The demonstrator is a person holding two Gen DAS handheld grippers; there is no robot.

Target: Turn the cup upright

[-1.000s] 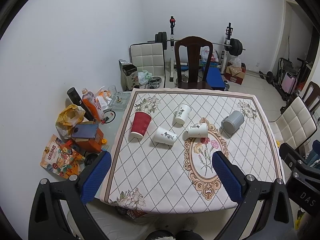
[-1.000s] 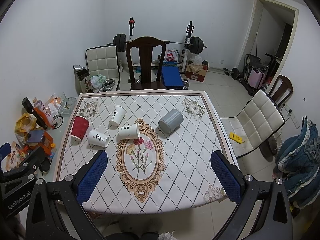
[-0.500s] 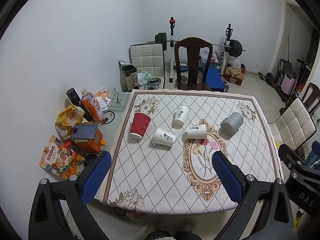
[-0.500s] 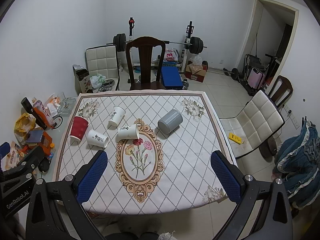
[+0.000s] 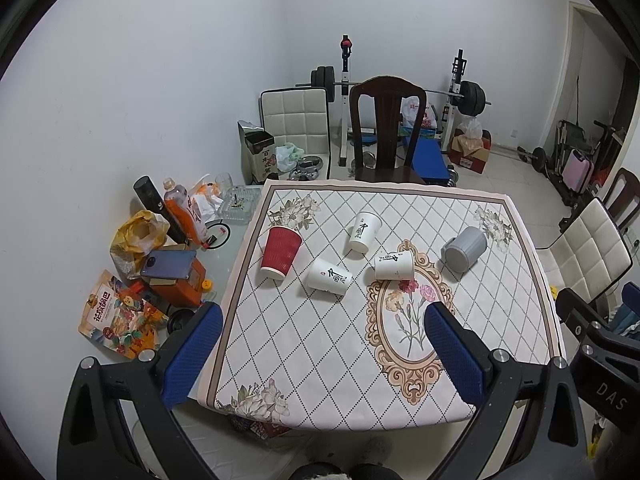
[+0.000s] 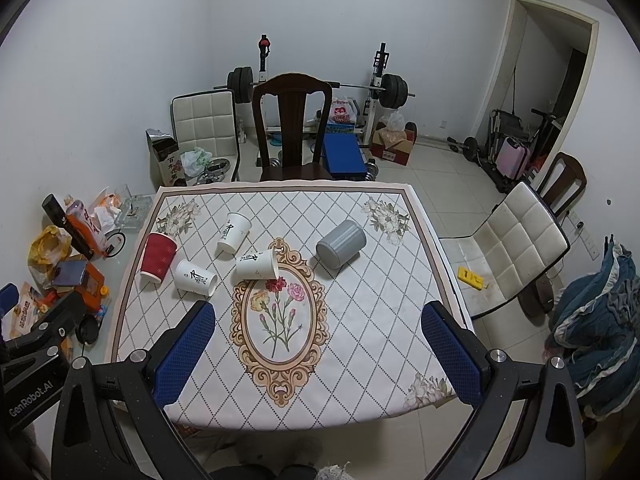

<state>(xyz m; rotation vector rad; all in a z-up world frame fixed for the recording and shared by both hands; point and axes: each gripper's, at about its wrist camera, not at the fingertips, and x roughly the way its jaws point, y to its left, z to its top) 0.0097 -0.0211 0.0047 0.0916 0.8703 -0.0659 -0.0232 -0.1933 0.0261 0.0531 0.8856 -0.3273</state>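
Little differs from a moment ago: both views edge slightly closer. The left tongs and right tongs gape wide, holding nothing, above the tabletop's near edge. Ahead, five cups lie tipped: red cup, three white cups, gray cup; bare cloth lies between.

Five cups lie on their sides on the table, ahead of both grippers: ribbed cup far left, mug far right, three paper cups between.
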